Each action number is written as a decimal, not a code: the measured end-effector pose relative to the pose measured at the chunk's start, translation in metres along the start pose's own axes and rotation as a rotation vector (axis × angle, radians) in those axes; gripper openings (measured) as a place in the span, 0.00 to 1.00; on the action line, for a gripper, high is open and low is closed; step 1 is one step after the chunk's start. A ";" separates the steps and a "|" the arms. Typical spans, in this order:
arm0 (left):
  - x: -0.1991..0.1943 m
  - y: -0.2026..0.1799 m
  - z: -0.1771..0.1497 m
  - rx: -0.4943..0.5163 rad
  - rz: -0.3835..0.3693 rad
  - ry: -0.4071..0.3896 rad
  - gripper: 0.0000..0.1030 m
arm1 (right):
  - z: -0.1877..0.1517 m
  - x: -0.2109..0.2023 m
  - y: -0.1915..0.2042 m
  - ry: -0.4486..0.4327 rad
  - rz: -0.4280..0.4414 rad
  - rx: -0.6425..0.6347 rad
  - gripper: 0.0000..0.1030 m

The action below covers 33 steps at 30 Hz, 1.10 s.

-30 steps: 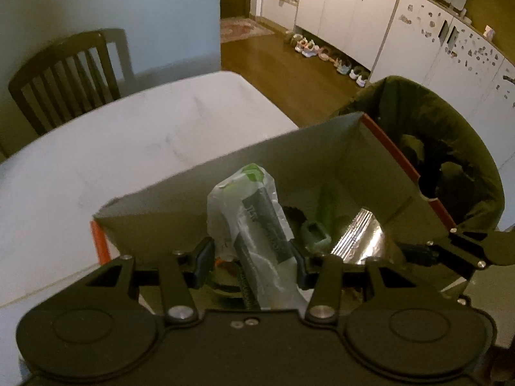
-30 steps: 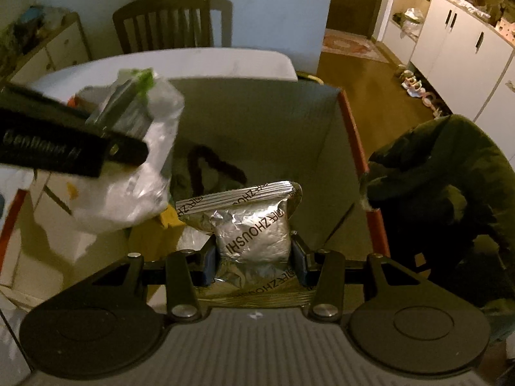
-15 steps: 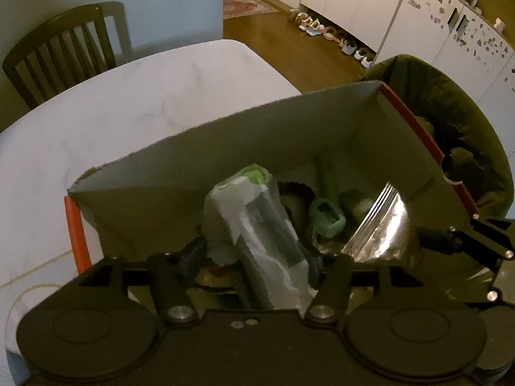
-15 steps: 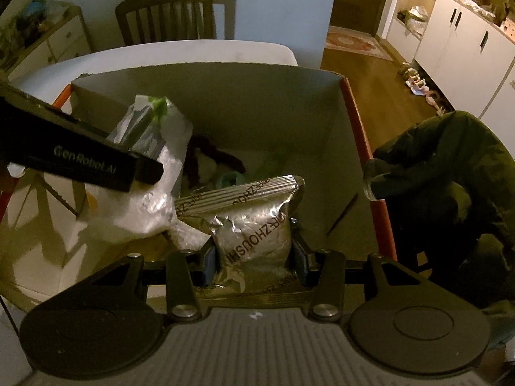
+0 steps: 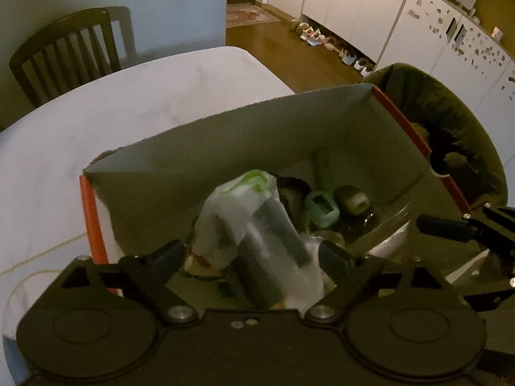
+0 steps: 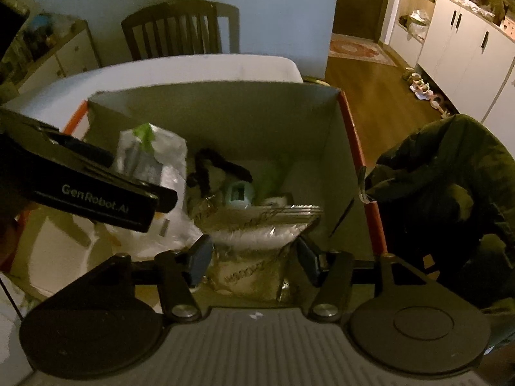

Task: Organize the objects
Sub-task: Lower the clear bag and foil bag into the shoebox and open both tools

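An open cardboard box with orange edges stands on the white table. My left gripper hangs over it with its jaws opening. A white plastic bag of dark items lies blurred between the fingers, and the pads stand off it. My right gripper is beside it over the same box, jaws also opening. A silver foil packet sags between its fingers with gaps at both pads. The bag leans at the box's left. The left gripper's body crosses the right wrist view.
A mint-green object, a green roll and a dark looped thing lie in the box. A dark green garment drapes right of it. The white table and a wooden chair lie beyond, with cabinets and shoes far right.
Both pairs of jaws have spread apart. The plastic bag and the foil packet, gripped a second ago, are loose and have dropped lower into the box.
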<state>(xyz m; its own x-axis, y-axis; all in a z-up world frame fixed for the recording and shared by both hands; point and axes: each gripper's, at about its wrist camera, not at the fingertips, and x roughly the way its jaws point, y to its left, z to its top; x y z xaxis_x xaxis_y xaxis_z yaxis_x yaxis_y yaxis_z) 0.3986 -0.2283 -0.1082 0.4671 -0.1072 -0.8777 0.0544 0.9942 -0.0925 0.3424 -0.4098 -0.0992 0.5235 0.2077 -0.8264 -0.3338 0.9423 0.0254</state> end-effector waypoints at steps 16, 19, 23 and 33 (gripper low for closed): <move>-0.077 0.011 -0.031 0.023 -0.041 -0.196 0.92 | -0.006 -0.058 0.011 -0.101 0.012 0.016 0.67; -0.091 0.014 -0.038 0.032 -0.047 -0.225 0.92 | -0.008 -0.070 0.016 -0.127 0.013 0.021 0.68; -0.109 0.016 -0.049 0.053 -0.053 -0.266 0.95 | -0.010 -0.086 0.024 -0.157 0.020 0.033 0.69; -0.151 0.022 -0.079 0.125 -0.053 -0.365 0.97 | -0.024 -0.127 0.050 -0.271 0.038 0.073 0.75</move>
<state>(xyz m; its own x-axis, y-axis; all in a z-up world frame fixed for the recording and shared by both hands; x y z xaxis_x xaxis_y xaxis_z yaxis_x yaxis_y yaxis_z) 0.2591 -0.1894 -0.0145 0.7431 -0.1749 -0.6459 0.1829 0.9816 -0.0554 0.2402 -0.3959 -0.0067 0.7052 0.2967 -0.6439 -0.3051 0.9468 0.1022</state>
